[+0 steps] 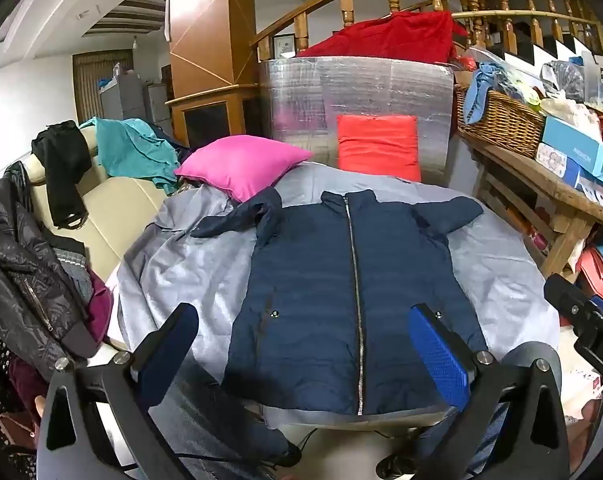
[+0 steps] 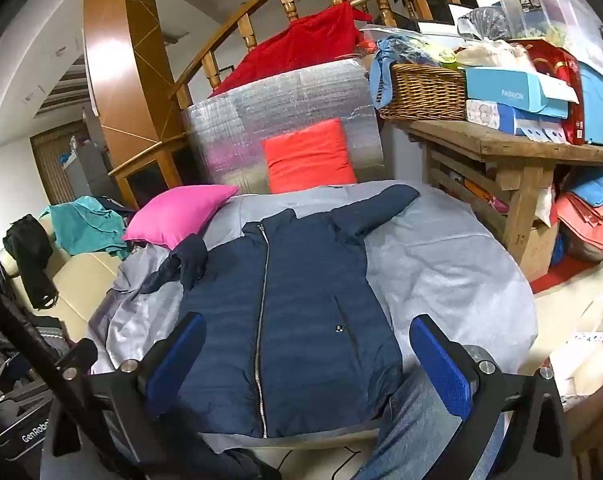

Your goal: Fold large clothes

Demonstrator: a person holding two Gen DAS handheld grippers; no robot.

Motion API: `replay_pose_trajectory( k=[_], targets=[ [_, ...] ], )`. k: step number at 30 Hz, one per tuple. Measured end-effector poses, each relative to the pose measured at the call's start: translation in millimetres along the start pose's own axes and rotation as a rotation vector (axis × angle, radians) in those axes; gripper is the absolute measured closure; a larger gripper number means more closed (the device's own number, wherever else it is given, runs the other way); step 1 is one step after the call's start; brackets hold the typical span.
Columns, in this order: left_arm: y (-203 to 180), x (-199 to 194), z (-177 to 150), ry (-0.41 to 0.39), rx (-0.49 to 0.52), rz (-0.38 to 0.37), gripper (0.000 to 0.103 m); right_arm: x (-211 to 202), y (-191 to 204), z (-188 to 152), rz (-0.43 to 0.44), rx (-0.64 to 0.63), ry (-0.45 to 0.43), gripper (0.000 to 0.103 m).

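Centre of both frames: navy jacket (image 1: 341, 288) lies front-up and zipped on the grey sheet (image 1: 189, 264) covering the desk, collar toward the top of the frame, hem at the near edge. Sleeve at upper right of the left view lies out flat (image 1: 449, 210); the other sleeve (image 1: 257, 214) is bunched and doubled over near the pink pillow (image 1: 241, 164). Orange pillow (image 1: 377, 146) stands behind the collar, apart from it.

Left tongs (image 1: 301, 352) spread wide, nothing between the pads, hovering above the hem. Right tongs (image 2: 307, 360) likewise wide and empty, over the lower body of the jacket. I see no contact with cloth in either view.

My reading: garment is laid out, folding not yet begun. Next move, as I judge it, calls for straightening the bunched sleeve, or pinching a sleeve or side edge and carrying it across the zip. Padded fabric looks slippery; a deep bite seems wise.
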State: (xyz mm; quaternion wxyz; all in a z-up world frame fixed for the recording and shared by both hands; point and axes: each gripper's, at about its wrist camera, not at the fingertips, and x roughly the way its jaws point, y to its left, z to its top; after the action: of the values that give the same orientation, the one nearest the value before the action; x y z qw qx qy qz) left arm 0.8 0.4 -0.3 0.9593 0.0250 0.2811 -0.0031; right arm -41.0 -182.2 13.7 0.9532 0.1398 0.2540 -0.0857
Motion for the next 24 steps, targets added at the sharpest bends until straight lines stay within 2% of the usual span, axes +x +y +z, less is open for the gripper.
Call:
replay_pose_trajectory(
  k=[3, 4, 6, 7, 11, 24],
  targets=[
    [5.1, -4.6, -1.4, -0.009, -0.02, 0.005, 0.0, 3.6, -1.9, 1.0, -0.001, 0.002, 0.016, 0.0],
    [6.3, -6.1, -1.8, -0.009, -0.022, 0.01, 0.0, -4.1, 2.0, 0.2, 0.002, -0.009, -0.019, 0.0],
    [8.7, -10.5, -3.0, -0.013, -0.03, 0.01, 0.0, -9.5, 2.3, 0.1, 0.01, -0.006, -0.023, 0.0],
    [9.8, -4.4, 3.3, 0.01, -0.038, 0.012, 0.0, -10.5, 5.2, 0.5, 0.006, -0.012, -0.022, 0.0],
    [10.5, -9.9, 3.3, -0.001, -0.037, 0.011, 0.0, -11.3, 9.1, 4.1, 0.007, -0.015, -0.001, 0.0],
    [12.1, -14.2, 1.3, -0.007, -0.03, 0.004, 0.0, -20.5, 10.3, 6.4, 0.006, -0.013, -0.015, 0.0]
  ],
)
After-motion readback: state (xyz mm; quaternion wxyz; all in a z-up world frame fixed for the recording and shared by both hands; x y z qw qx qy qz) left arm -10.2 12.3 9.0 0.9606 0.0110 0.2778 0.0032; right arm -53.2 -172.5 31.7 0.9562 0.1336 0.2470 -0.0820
